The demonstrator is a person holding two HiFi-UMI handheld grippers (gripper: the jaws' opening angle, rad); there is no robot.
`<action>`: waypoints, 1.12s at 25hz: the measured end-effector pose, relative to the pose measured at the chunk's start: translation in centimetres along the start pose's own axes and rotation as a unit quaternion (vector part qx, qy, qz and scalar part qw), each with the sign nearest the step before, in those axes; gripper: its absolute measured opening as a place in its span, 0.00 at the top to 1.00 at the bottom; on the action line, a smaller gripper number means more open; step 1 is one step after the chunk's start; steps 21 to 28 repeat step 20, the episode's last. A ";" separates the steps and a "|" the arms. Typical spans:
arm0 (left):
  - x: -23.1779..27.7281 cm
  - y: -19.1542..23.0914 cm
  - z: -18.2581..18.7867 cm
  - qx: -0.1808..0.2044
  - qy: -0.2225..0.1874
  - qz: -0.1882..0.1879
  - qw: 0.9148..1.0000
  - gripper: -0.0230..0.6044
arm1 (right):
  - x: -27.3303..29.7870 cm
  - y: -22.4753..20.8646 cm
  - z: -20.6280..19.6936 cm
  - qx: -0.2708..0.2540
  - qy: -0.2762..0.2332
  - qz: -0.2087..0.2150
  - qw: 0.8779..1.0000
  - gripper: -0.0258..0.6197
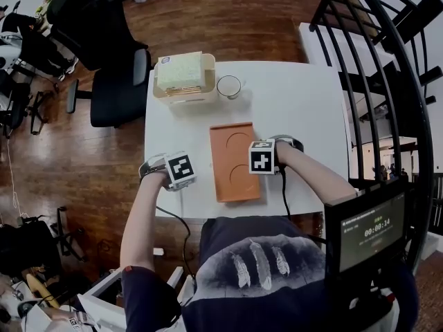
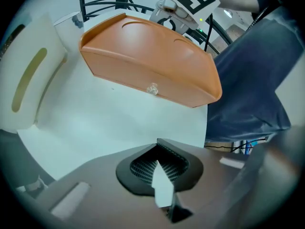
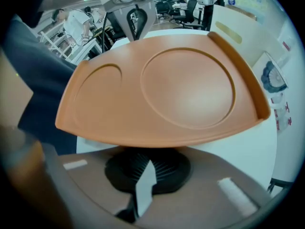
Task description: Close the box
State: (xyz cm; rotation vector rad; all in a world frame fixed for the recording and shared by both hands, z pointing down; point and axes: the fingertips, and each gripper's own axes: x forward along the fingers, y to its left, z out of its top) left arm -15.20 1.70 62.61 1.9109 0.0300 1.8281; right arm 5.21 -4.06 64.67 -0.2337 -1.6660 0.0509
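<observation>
Box is recorded flat by the counter's near edge, long axis running near-to-far. Right claw, pressed together, is just beside it; left claw, likewise pressed together, stands farther off.

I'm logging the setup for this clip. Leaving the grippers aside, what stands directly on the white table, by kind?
orange box: 1
cream container: 1
white cup: 1
Total: 3
</observation>
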 end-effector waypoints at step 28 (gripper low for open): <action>0.7 0.6 2.1 -0.002 -0.016 0.007 1.000 0.94 | 0.2 -0.5 0.2 0.014 -0.004 -0.006 1.000 0.95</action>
